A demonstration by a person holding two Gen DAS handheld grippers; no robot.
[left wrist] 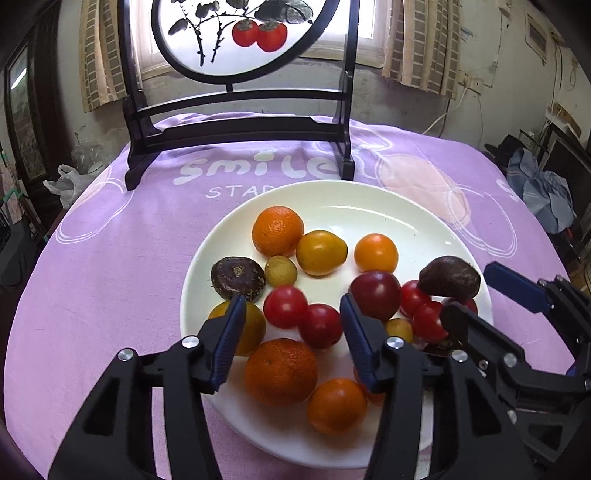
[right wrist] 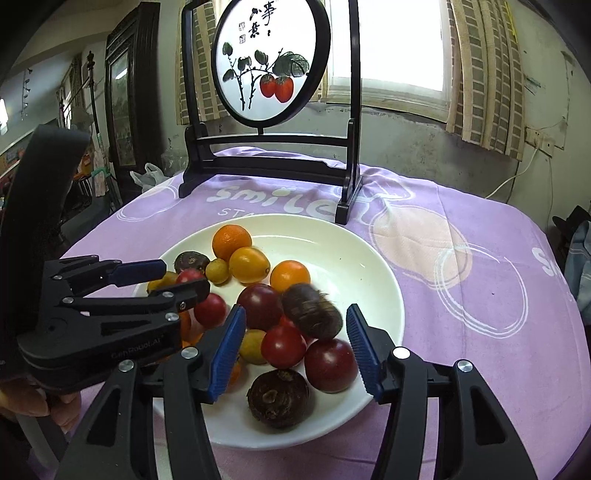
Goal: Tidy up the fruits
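A white plate (left wrist: 369,199) (right wrist: 373,258) on the purple cloth holds several fruits: oranges (left wrist: 277,230), yellow fruits (left wrist: 320,252), red tomatoes (left wrist: 285,306) and dark brown fruits (left wrist: 238,277). My left gripper (left wrist: 293,319) is open and empty above the near side of the plate; it also shows in the right wrist view (right wrist: 177,278). My right gripper (right wrist: 295,328) is open over the pile. A dark brown fruit (right wrist: 312,311) (left wrist: 448,277), blurred, sits between its fingers on top of the tomatoes, not gripped. The right gripper also shows in the left wrist view (left wrist: 476,295).
A black wooden stand with a round persimmon painting (left wrist: 236,33) (right wrist: 271,62) stands on the table behind the plate. The purple tablecloth (left wrist: 110,258) covers the round table. A white plastic bag (left wrist: 66,181) and clutter lie beyond the table edges.
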